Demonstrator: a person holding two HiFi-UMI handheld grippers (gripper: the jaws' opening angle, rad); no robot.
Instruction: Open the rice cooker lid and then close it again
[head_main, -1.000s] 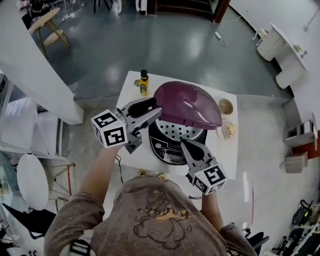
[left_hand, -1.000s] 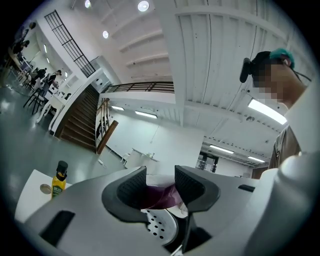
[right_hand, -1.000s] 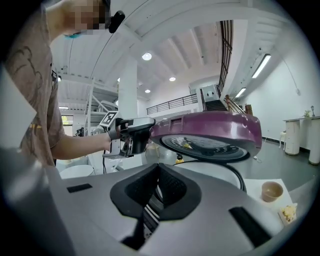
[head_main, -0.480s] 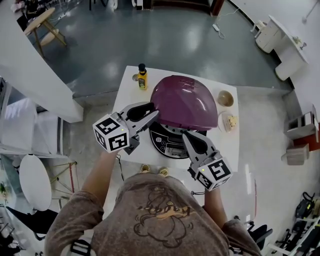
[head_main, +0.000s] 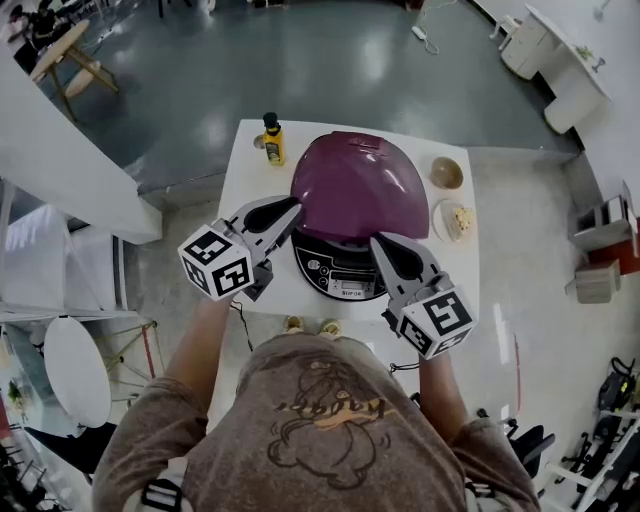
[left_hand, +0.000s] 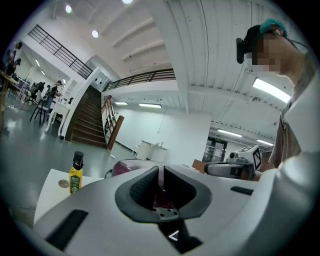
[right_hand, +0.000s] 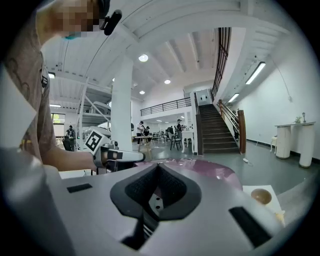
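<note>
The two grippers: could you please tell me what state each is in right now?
Left gripper: shut; its jaws have just been closing, nothing between them.
Right gripper: shut, nothing held.

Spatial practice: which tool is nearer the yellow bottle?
Left. The left tool, jaws just closing on nothing, sits on the bottle side of the lid; the right tool opposite.

Bright, even ceiling light fills the hall. Soft glare streaks the lid (head_main: 355, 185), the floor (head_main: 330, 60) beyond it shines, and fisheye distortion bends and darkens every frame's edges.
</note>
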